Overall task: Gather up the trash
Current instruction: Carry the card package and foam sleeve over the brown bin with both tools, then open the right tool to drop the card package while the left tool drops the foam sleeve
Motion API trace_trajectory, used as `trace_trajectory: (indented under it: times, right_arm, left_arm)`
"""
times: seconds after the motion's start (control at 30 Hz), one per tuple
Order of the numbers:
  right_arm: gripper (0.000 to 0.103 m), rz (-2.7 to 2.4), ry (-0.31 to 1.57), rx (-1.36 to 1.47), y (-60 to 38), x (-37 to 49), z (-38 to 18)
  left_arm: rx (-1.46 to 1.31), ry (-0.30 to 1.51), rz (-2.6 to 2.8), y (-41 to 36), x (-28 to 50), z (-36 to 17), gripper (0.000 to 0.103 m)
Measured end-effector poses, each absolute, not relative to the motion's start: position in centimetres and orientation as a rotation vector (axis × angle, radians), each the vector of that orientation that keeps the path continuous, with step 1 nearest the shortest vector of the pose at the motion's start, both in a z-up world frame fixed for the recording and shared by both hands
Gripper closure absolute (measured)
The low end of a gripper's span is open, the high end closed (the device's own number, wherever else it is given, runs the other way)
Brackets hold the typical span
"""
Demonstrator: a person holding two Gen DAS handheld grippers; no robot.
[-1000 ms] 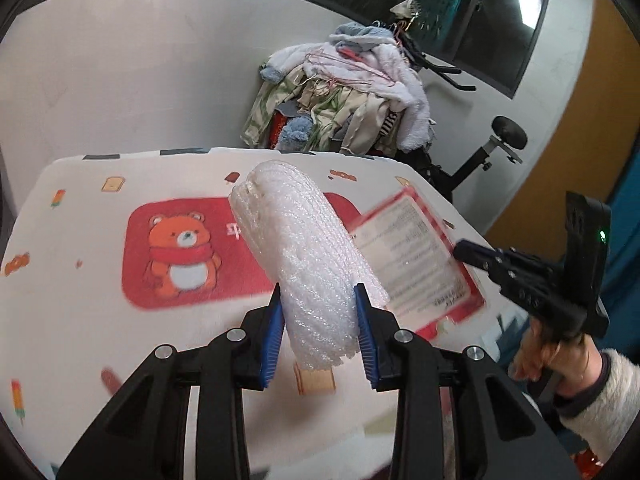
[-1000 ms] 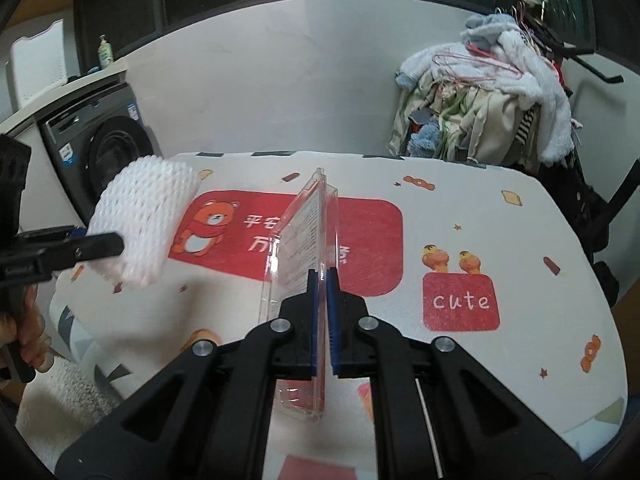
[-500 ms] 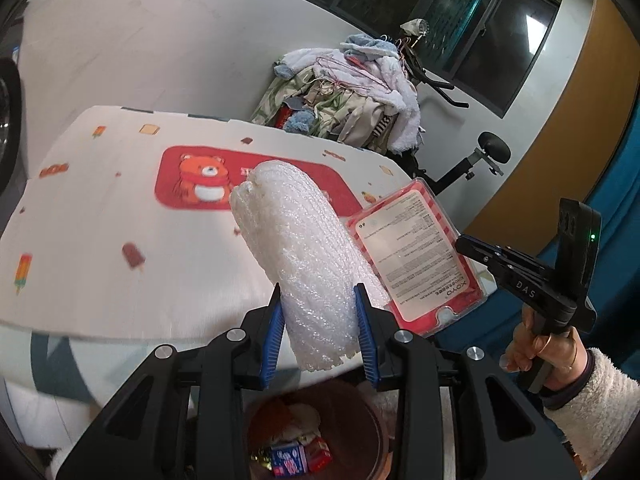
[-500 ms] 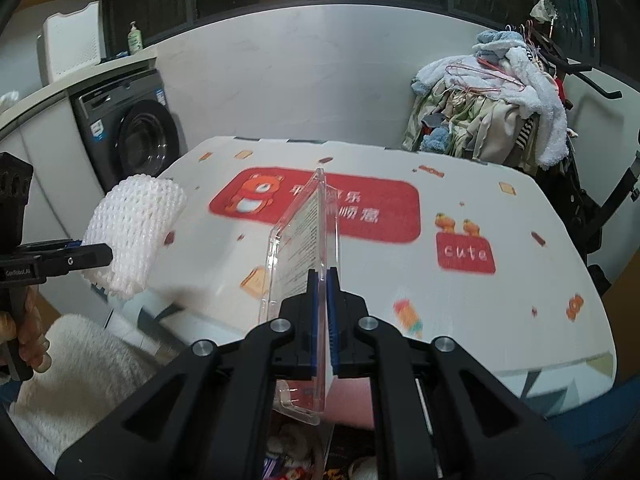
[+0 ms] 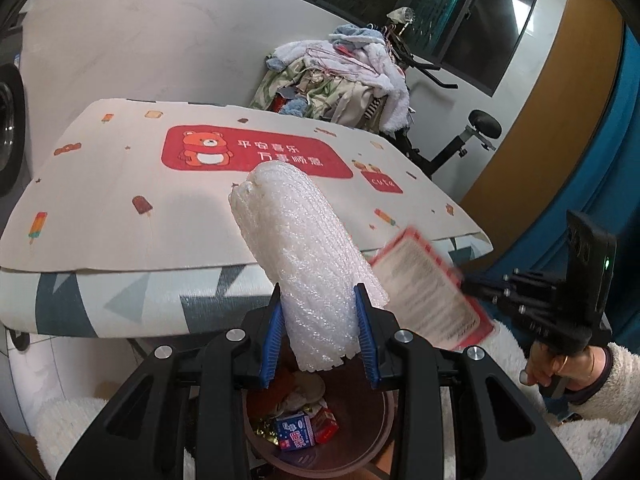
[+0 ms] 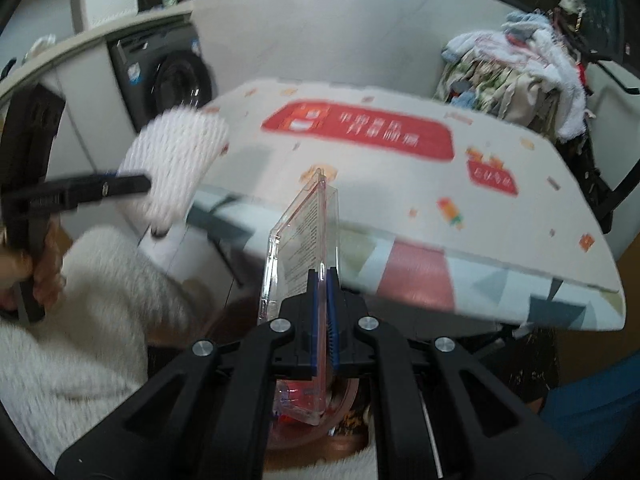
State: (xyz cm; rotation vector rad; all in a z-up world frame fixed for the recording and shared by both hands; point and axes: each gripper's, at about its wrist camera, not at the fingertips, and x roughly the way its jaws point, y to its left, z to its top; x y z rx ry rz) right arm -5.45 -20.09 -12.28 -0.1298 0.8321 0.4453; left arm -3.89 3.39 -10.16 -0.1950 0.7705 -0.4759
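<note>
My left gripper [image 5: 320, 336] is shut on a white foam net sleeve [image 5: 304, 256] and holds it above a brown trash bin [image 5: 360, 452] that has several wrappers inside. My right gripper [image 6: 322, 320] is shut on a clear plastic blister pack [image 6: 304, 236] with a red-edged card inside. The pack is held on edge, over the bin's rim [image 6: 344, 400]. The right gripper [image 5: 472, 288] with the pack [image 5: 428, 292] shows at the right of the left wrist view. The sleeve [image 6: 176, 168] shows at the left of the right wrist view.
A table [image 5: 120, 208] with a cartoon-print cloth [image 6: 400, 184] stands just beyond the bin. A washing machine [image 6: 176, 80] is at the left. A pile of clothes [image 5: 344, 80] on an exercise bike [image 5: 460, 140] is behind the table.
Both grippers have drawn back from over the table and lowered, still holding their items. The bin has come further into view under both grippers.
</note>
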Motion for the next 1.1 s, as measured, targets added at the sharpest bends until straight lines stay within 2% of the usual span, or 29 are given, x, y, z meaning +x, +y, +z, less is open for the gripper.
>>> trace_trajectory:
  times: [0.33, 0.6, 0.67, 0.77, 0.83, 0.97, 1.03, 1.1]
  right_arm:
    - [0.095, 0.445, 1.053, -0.112, -19.2, -3.6, -18.5]
    - [0.092, 0.434, 1.143, -0.093, -18.6, -1.4, -21.7]
    - [0.087, 0.420, 1.143, -0.084, -18.8, -1.1, -22.0]
    - [0.071, 0.406, 1.125, -0.058, -19.3, -0.6, -21.7]
    - [0.050, 0.395, 1.099, -0.044, -19.7, -0.4, -21.2]
    - [0.034, 0.371, 1.029, -0.035, -20.5, 0.0, -20.0]
    - [0.021, 0.354, 0.982, -0.055, -20.9, 0.1, -19.4]
    - [0.017, 0.335, 0.908, -0.109, -21.1, 0.0, -18.7]
  left_arm:
    - [-0.157, 0.786, -0.486, 2.6, -3.8, -11.3, 0.070]
    - [-0.121, 0.801, -0.488, 2.1, -3.6, -12.6, 0.069]
    - [-0.107, 0.802, -0.491, 2.0, -3.6, -12.9, 0.069]
    - [-0.061, 0.798, -0.496, 1.5, -3.8, -13.3, 0.069]
    - [-0.021, 0.783, -0.507, 1.2, -3.9, -13.3, 0.069]
    - [0.025, 0.762, -0.528, 0.8, -4.1, -13.6, 0.069]
    - [0.026, 0.759, -0.542, 0.7, -4.0, -14.0, 0.069]
    - [0.028, 0.755, -0.553, 0.5, -3.9, -14.4, 0.069]
